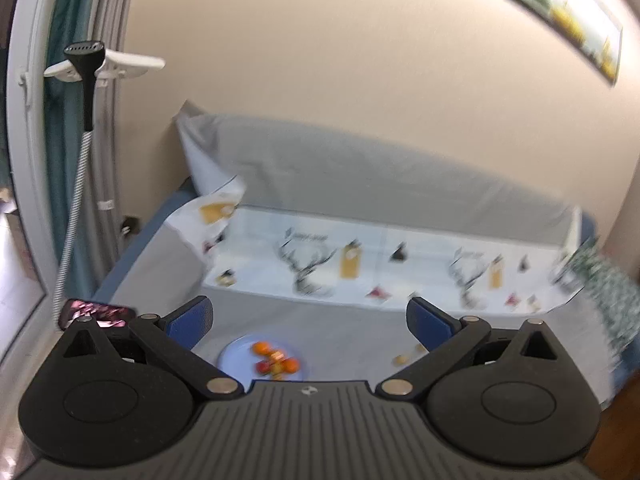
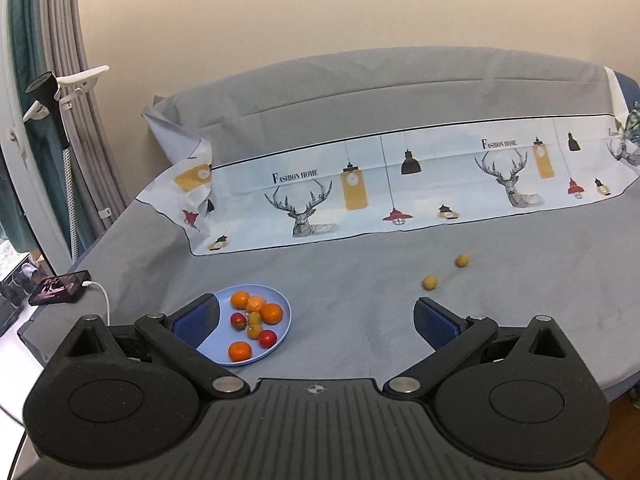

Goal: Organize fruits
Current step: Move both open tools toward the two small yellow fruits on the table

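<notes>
Two views. Left wrist, blurred: our left hand-held gripper (image 1: 308, 322) spread, empty, above blue plate (image 1: 234, 356). Right wrist: right hand-held gripper (image 2: 316, 320) spread; two yellow fruits (image 2: 430, 282) loose on table (image 2: 360, 280), light, roll-prone, pinch across middle.

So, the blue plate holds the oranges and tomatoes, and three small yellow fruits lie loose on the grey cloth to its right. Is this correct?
Not quite: only two small yellow fruits lie loose on the grey cloth, right of the blue plate, as the right wrist view shows. The rest is correct.
</notes>
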A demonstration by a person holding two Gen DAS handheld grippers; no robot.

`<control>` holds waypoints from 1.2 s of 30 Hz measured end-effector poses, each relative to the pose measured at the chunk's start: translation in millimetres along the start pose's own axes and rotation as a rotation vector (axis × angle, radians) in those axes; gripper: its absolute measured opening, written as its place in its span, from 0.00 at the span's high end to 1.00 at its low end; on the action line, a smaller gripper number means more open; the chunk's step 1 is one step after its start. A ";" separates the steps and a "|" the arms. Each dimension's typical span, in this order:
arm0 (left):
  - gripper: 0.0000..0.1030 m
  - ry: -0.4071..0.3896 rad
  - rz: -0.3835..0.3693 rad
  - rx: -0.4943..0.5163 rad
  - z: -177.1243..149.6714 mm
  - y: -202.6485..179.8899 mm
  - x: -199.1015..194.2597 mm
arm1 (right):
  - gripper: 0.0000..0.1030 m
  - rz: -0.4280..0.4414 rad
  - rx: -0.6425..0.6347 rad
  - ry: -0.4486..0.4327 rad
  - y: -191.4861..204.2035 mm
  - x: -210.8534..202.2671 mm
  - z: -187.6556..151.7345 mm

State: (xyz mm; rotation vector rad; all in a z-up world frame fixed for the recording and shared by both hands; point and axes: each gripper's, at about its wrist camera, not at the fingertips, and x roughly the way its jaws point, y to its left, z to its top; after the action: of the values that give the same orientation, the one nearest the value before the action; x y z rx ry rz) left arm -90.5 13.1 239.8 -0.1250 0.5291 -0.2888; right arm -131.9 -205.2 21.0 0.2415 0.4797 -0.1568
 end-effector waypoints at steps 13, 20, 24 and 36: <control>0.00 -0.125 0.095 -0.058 25.4 -8.7 -40.0 | 0.01 -0.023 0.045 0.011 -9.2 0.4 -0.4; 0.00 -0.119 0.108 -0.041 24.9 -8.1 -26.6 | 0.01 -0.033 0.066 0.036 -14.5 9.0 -2.8; 0.00 -0.125 0.135 -0.033 23.5 -11.7 -10.2 | 0.01 -0.040 0.077 0.054 -19.8 16.8 -5.9; 0.00 0.045 -0.058 0.167 -14.3 -76.2 171.5 | 0.01 -0.219 0.135 0.020 -96.5 56.9 -9.4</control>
State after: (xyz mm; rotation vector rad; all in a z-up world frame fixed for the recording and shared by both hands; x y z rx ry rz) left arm 25.2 -111.9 160.0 0.0283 0.5439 -0.3913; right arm -106.0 -300.5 -32.6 0.3227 0.5154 -0.4017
